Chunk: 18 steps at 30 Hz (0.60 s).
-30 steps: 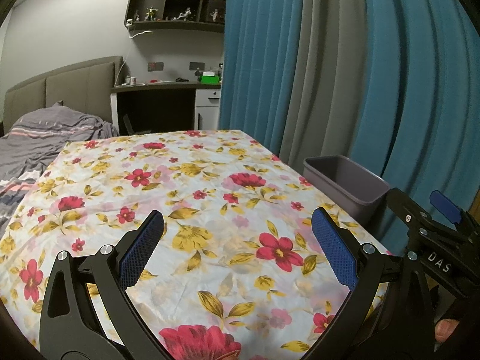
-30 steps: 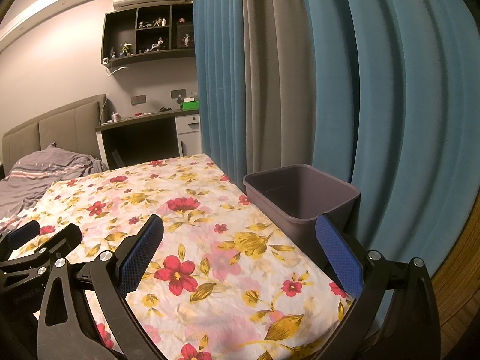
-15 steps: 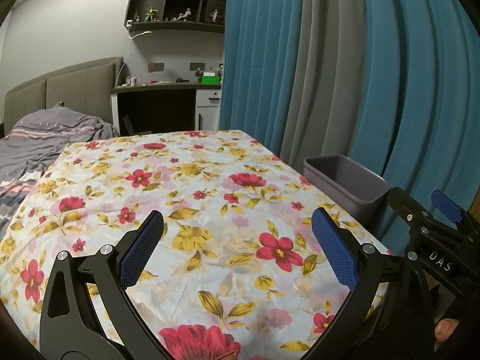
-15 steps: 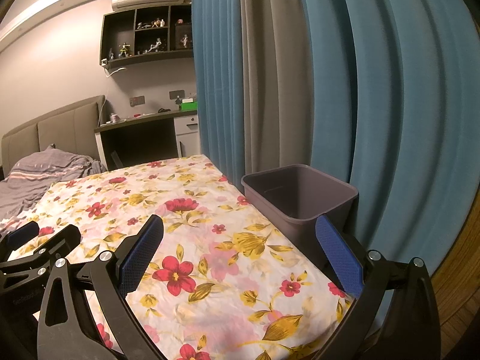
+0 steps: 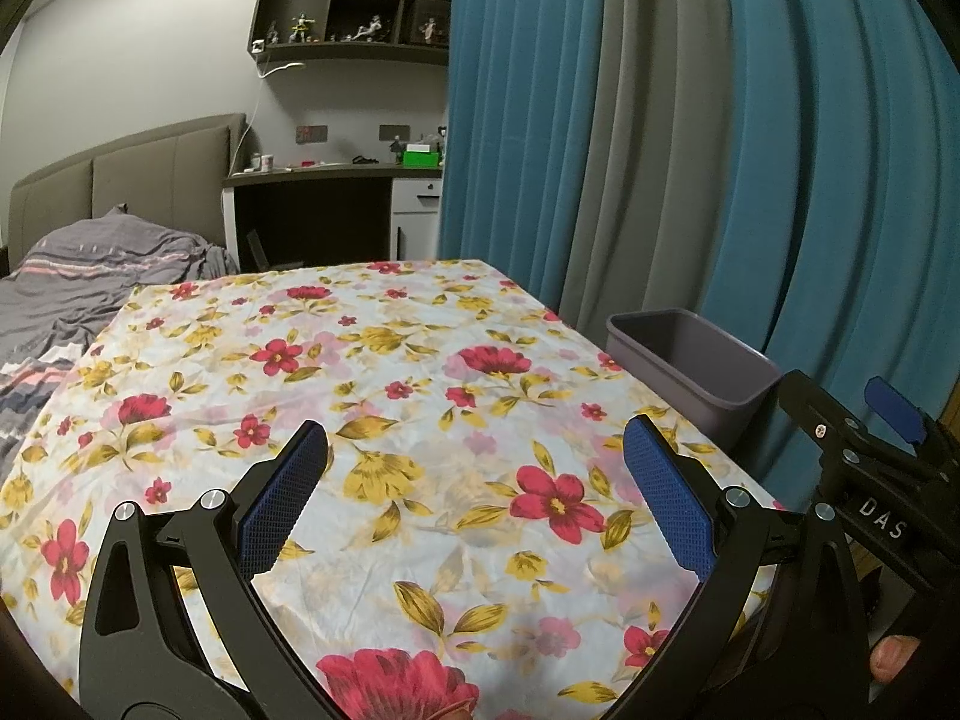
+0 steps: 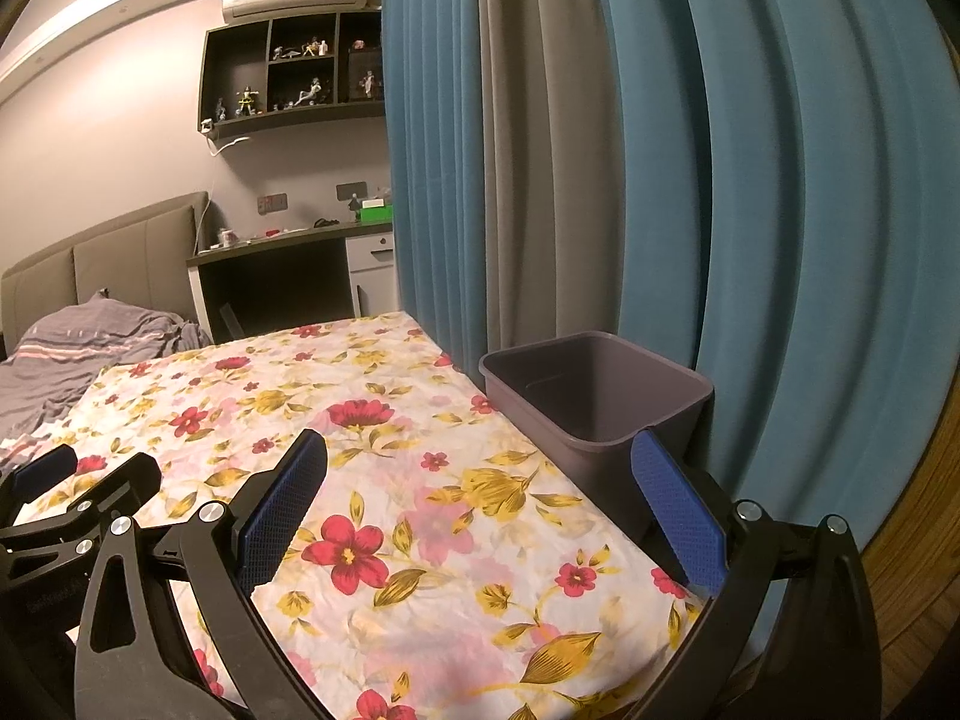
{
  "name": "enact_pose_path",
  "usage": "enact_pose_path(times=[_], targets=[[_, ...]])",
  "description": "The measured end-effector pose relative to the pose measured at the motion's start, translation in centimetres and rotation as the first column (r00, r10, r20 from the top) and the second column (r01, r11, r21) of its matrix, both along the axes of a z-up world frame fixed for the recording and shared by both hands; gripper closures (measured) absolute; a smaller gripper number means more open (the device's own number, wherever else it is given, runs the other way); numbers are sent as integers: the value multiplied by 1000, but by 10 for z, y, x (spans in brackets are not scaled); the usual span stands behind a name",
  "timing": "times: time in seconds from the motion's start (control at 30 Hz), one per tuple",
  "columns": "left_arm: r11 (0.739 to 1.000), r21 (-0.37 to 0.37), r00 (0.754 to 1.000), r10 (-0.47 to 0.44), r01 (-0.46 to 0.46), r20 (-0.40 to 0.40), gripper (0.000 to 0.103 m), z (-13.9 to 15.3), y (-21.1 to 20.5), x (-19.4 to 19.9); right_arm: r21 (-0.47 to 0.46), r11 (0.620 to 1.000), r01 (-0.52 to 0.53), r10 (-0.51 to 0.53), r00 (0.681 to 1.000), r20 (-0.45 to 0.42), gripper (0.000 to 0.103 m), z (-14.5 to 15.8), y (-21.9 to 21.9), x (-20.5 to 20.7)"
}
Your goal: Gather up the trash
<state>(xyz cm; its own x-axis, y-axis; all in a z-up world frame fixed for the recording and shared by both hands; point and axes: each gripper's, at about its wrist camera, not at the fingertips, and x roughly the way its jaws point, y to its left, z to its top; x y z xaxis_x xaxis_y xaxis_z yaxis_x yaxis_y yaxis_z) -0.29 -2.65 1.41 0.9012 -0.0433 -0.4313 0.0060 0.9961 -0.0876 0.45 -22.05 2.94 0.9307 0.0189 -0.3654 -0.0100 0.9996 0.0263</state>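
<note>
A grey-purple plastic bin (image 5: 690, 372) stands at the right edge of a table covered by a floral cloth (image 5: 372, 396); it also shows in the right wrist view (image 6: 594, 396), and what I see of its inside is bare. No trash item shows on the cloth. My left gripper (image 5: 474, 480) is open and empty above the near part of the cloth. My right gripper (image 6: 480, 486) is open and empty, its right finger (image 6: 678, 516) in front of the bin's near corner. The right gripper (image 5: 864, 450) shows at the right of the left wrist view, and the left gripper (image 6: 66, 492) at the left of the right wrist view.
Blue and grey curtains (image 6: 660, 150) hang close behind the bin. A bed with a grey blanket (image 5: 90, 276) lies left of the table. A dark desk (image 5: 324, 210) and wall shelf (image 5: 354, 6) stand at the back. Wooden floor (image 6: 924, 570) shows at the right.
Both views have shifted slightly. The grippers stay open and nothing on the cloth has moved.
</note>
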Motion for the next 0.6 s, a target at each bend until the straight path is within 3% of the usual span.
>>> enact_pose_path(times=[0.6], targets=[[1000, 2, 1000, -1, 1, -1, 6, 0, -1, 2, 0, 1000, 2, -2, 1000, 1, 6, 0, -1, 0]])
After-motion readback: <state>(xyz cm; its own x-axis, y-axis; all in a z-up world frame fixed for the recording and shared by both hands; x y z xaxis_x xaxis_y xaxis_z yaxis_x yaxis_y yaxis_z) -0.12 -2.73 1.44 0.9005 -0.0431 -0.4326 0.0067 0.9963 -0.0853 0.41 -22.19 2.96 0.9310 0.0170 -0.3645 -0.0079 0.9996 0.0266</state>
